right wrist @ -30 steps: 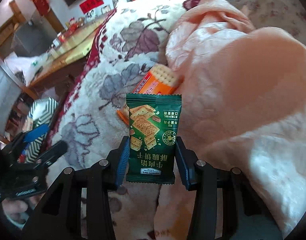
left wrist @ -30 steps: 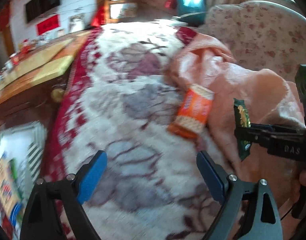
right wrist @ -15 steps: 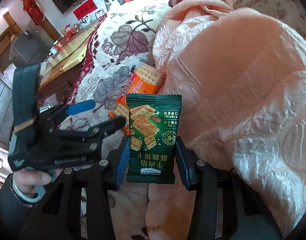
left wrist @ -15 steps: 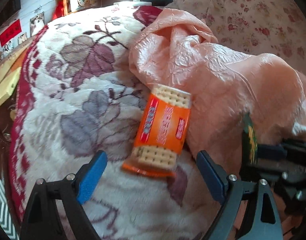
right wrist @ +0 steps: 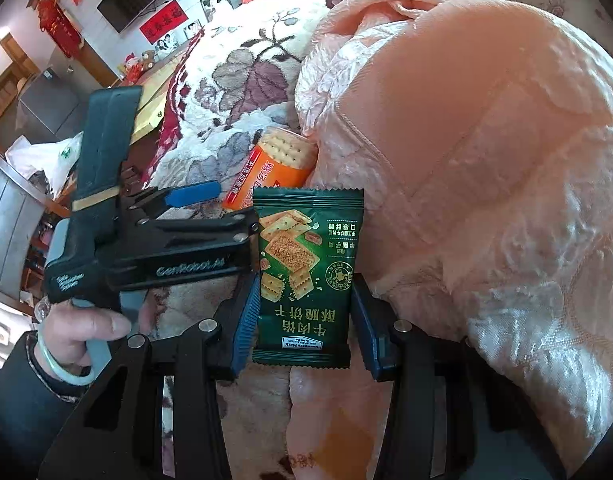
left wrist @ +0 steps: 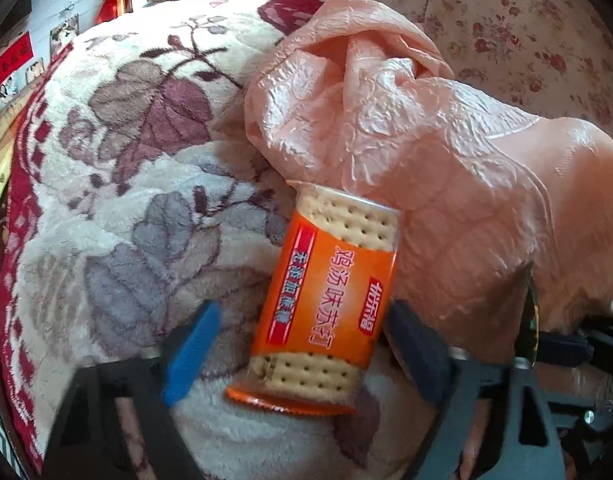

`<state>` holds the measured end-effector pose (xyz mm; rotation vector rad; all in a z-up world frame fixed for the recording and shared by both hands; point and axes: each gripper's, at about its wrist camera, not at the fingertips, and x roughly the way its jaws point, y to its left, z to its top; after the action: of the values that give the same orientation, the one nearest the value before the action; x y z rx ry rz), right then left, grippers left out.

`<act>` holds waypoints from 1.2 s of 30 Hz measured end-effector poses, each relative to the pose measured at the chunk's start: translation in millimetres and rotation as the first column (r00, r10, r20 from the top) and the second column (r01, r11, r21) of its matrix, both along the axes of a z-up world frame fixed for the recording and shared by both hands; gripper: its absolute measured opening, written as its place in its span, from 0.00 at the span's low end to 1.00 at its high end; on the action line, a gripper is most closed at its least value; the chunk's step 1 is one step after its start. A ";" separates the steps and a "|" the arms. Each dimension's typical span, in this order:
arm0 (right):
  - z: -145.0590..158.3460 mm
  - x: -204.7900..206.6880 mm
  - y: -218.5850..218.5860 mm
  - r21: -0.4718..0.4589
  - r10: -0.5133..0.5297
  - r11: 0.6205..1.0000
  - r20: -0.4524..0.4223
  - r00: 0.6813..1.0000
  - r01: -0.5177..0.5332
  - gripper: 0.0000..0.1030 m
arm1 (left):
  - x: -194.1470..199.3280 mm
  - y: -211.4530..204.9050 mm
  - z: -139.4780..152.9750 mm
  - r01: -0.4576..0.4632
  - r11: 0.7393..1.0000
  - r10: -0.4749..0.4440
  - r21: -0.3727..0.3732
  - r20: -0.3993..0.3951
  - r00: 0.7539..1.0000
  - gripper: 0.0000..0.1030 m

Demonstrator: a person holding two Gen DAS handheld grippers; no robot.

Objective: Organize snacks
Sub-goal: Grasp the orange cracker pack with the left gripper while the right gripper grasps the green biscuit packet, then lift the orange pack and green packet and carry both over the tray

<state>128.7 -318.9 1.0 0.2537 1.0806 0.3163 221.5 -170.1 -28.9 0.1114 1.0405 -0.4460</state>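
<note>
L gripper jaws closing w/ orange cracker pack between them on the floral blanket; left pad blurred, gap still shows that side, right pad at or near the wrapper, can't tell contact. Pack's far end tucks against the pink quilt. R gripper clamps green biscuit packet upright between its pads; in left view only the packet's edge shows, rest cut off. Hand partly hidden by R gripper's frame.

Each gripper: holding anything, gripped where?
Right gripper holds green packet by its lower side edges. Left gripper closing around orange cracker pack, not gripping yet.
</note>
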 end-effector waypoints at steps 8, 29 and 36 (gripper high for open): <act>-0.7 0.1 -1.3 0.000 0.000 1.000 -0.004 1.000 0.000 0.42 | -8.3 -8.2 -1.1 0.005 1.000 -0.006 0.022 0.031 1.000 0.58; -3.9 -5.7 24.7 0.002 0.097 0.995 0.011 0.995 -0.097 0.42 | -66.2 49.0 16.8 -0.178 0.983 0.176 0.038 0.066 0.982 0.55; -10.0 -11.1 39.8 0.001 0.139 0.990 -0.005 0.990 -0.139 0.42 | -95.3 65.4 19.5 -0.213 0.976 0.210 0.035 0.070 0.975 0.55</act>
<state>117.6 -279.1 -9.0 0.1801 1.1060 0.4415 126.3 -104.7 -9.4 0.0515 0.9851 -0.2257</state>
